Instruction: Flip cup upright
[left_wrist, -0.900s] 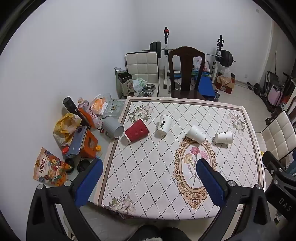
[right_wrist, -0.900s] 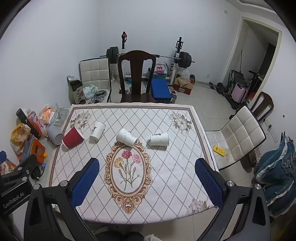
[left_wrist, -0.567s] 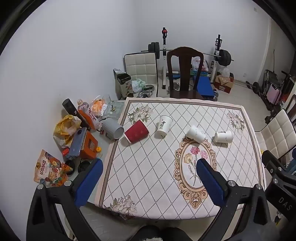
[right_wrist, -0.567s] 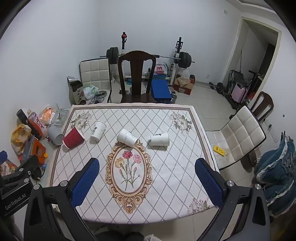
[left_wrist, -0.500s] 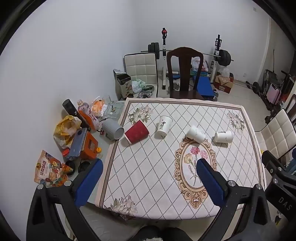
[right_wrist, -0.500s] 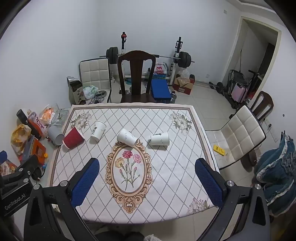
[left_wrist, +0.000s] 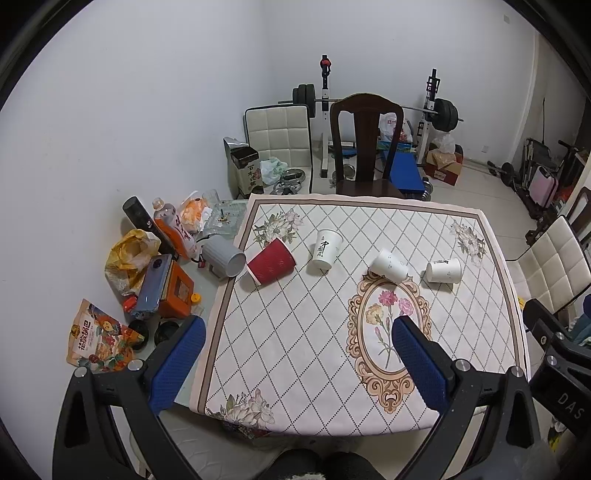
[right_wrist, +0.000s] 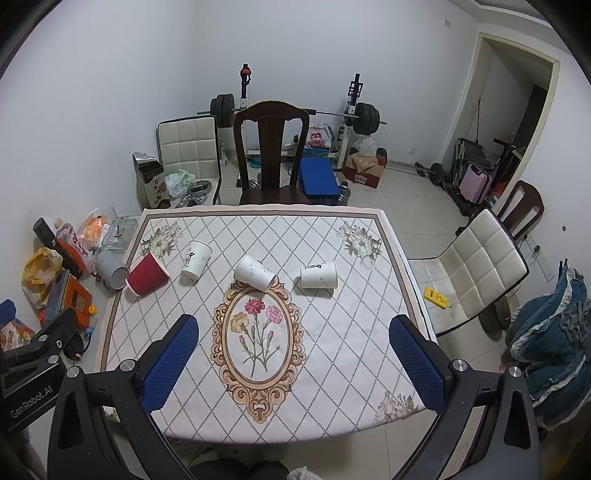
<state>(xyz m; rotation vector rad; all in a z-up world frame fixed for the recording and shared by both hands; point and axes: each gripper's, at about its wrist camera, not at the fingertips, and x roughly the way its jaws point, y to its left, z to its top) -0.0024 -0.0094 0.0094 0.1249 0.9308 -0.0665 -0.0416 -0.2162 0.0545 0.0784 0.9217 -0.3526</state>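
Tongs are both gaping wide, holding nothing: left gripper (left_wrist: 295, 354) and right gripper (right_wrist: 293, 352) are hovering at the frame bottom, blue textured pads (right_wrist: 168, 363) on black arms. Beyond them, a table (right_wrist: 332, 387) with a diamond-patterned, floral cloth is filling mid-frame. Four paper cups are lying on their sides in a row across it: ribbed red cup (right_wrist: 147, 274) far left, white cup (right_wrist: 195, 258), speckled white cup (right_wrist: 255, 272), white cup (right_wrist: 318, 275) rightmost. A dark wooden chair (right_wrist: 271, 147) is standing behind.
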